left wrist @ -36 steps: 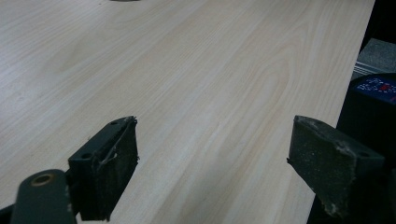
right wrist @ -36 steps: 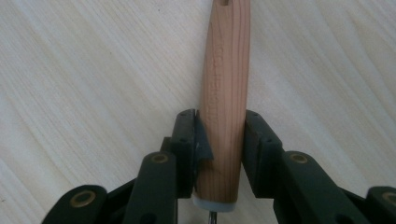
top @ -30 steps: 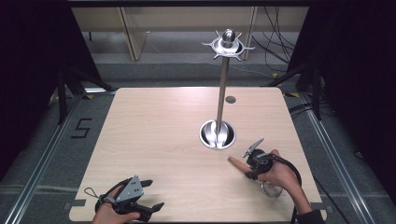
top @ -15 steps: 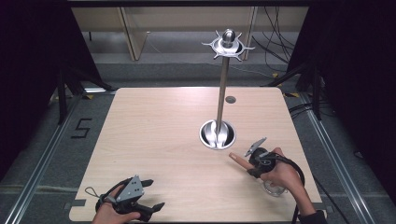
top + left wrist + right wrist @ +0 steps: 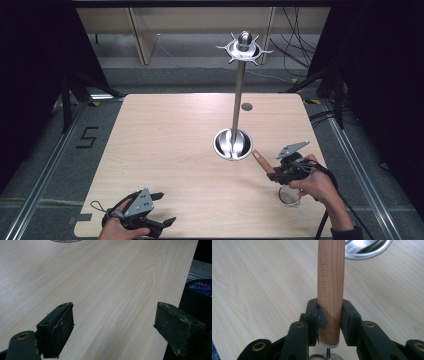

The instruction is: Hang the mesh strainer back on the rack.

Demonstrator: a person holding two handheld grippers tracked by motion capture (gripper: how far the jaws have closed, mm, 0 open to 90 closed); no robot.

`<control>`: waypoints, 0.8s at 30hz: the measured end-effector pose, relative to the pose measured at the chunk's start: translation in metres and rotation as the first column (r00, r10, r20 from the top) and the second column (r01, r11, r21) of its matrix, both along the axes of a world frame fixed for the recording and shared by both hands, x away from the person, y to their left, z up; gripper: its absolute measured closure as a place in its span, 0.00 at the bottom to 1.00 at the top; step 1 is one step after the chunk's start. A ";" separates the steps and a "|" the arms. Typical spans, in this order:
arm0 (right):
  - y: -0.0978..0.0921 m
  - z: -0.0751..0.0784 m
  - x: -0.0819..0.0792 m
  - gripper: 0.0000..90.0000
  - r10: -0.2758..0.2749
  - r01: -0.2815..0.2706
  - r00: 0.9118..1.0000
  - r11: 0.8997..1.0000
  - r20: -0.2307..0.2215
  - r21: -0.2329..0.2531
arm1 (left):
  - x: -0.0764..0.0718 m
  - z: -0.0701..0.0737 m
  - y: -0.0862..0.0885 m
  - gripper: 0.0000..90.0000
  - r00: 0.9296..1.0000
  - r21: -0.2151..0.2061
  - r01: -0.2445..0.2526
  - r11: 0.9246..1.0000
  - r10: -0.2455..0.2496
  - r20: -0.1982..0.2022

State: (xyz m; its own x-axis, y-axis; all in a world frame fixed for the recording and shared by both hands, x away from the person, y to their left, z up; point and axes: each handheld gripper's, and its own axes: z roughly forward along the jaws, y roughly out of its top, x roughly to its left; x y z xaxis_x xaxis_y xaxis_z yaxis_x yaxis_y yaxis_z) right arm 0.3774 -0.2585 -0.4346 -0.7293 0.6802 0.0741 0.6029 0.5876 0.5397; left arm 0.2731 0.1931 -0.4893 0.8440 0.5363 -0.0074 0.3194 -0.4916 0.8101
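We pinch a strainer's wooden handle (image 5: pixel 330 290) in our right gripper (image 5: pixel 329 320), near the stand (image 5: pixel 234 144). Our left gripper (image 5: pixel 115 330) rests, jaws spread. Hanging it probably remains.

wooden handle (image 5: pixel 331 292): "KITCHEN TOOL" | floor (image 5: pixel 60 150): "5"

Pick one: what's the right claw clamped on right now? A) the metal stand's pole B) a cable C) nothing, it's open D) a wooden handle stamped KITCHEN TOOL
D. In the right gripper view the right claw has both jaws pressed against the sides of a wooden handle stamped KITCHEN TOOL; in the high view the metal stand stands apart from it.
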 end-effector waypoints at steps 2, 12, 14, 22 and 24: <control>-0.005 0.002 0.001 0.79 0.022 -0.024 0.999 0.998 0.034 0.053 | 0.001 -0.001 0.000 0.17 1.000 0.006 0.001 1.000 -0.001 0.008; -0.018 0.013 0.002 0.79 0.038 -0.059 0.993 0.980 0.115 0.189 | 0.001 0.000 0.000 0.17 1.000 0.012 0.004 1.000 -0.005 0.007; -0.019 0.016 0.002 0.79 0.035 -0.061 0.992 0.975 0.120 0.213 | 0.001 0.000 0.000 0.17 1.000 0.013 0.005 1.000 -0.006 0.007; -0.021 0.027 0.000 0.79 -0.002 -0.039 0.988 0.964 0.152 0.262 | 0.000 0.000 0.001 0.17 1.000 0.008 -0.008 1.000 0.008 0.006; -0.022 0.031 0.000 0.79 0.001 -0.045 0.987 0.962 0.158 0.271 | 0.000 -0.001 0.000 0.17 1.000 -0.008 -0.008 1.000 0.008 0.006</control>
